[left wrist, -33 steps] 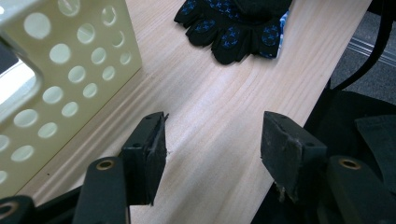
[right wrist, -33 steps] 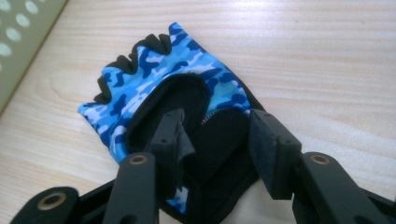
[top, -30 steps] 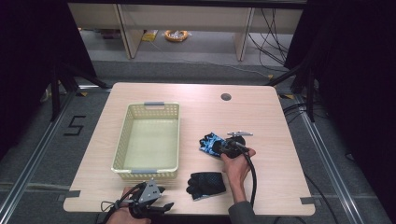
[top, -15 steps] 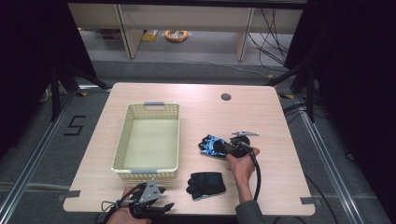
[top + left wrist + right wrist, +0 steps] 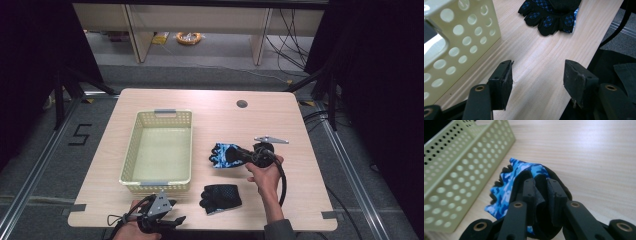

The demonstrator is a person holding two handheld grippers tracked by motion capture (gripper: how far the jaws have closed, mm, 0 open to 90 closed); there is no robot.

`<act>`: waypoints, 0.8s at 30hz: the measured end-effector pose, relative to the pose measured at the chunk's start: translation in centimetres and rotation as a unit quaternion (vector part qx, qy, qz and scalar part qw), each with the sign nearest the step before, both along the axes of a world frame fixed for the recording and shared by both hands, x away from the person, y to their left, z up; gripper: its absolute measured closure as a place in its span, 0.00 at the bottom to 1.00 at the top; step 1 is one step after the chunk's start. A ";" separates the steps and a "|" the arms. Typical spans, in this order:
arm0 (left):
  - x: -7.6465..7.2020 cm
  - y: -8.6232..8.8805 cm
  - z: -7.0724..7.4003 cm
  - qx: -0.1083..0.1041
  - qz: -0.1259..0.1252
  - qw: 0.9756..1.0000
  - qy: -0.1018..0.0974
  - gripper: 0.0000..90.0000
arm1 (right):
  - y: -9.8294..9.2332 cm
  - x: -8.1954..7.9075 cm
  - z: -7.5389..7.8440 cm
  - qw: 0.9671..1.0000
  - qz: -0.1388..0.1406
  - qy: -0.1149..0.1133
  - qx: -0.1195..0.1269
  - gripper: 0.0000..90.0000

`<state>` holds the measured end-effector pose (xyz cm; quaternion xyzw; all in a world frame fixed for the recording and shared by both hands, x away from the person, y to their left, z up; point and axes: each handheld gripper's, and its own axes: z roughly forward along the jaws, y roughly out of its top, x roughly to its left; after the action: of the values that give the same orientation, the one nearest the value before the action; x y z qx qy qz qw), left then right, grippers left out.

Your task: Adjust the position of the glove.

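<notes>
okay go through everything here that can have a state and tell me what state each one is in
Right gripper: shut on blue camo glove.
Left gripper: open, holding nothing.
Basket: upright, nothing inside.
Black glove: lying on the table, free.

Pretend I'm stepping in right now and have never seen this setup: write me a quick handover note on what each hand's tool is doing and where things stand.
Right gripper: shut on the blue camouflage glove, pinching a fold of it; the glove lies on the table right of the basket.
Left gripper: open, holding nothing, low over the table's near edge beside the basket.
Black glove: flat on the table near the front edge, untouched.
Done: blue glove is gripped.
Left, by my guess: carry the blue glove into the basket, which holds nothing so far, then likely the black glove too.
</notes>
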<state>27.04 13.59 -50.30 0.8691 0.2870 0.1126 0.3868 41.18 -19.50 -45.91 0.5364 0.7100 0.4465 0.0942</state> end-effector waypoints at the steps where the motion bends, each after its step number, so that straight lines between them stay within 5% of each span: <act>1: 0.2 0.1 0.1 0.015 -0.008 1.000 -0.005 0.42 | -0.3 -0.1 0.3 1.000 0.016 -0.020 -0.013 0.87; 10: 0.1 -0.1 0.0 -0.001 0.011 1.000 0.004 0.33 | -0.7 -3.3 1.8 0.998 0.052 -0.028 0.030 0.87; 11: 0.2 0.0 0.1 0.004 0.006 1.000 -0.001 0.33 | -0.9 -3.4 1.7 0.997 0.059 -0.043 0.021 0.87; 15: 0.1 0.0 0.0 -0.004 0.018 1.000 0.006 0.32 | -0.7 -4.7 1.7 0.997 0.067 -0.035 0.035 0.87; 20: 0.2 0.0 0.0 -0.003 0.017 1.000 0.006 0.31 | -1.0 -5.9 1.3 0.996 0.080 -0.035 0.022 0.87; 21: 0.3 0.1 0.0 0.000 0.011 1.000 0.000 0.31 | -0.8 -6.4 1.3 0.996 0.077 -0.021 0.036 0.87; 24: 0.2 0.1 0.0 0.000 0.011 1.000 0.000 0.31 | -1.1 -6.9 0.8 0.995 0.088 -0.031 0.026 0.87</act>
<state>27.28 13.67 -50.33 0.8659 0.2969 0.1166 0.3853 34.26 -20.55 -45.09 0.4604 0.7390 0.4879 0.0626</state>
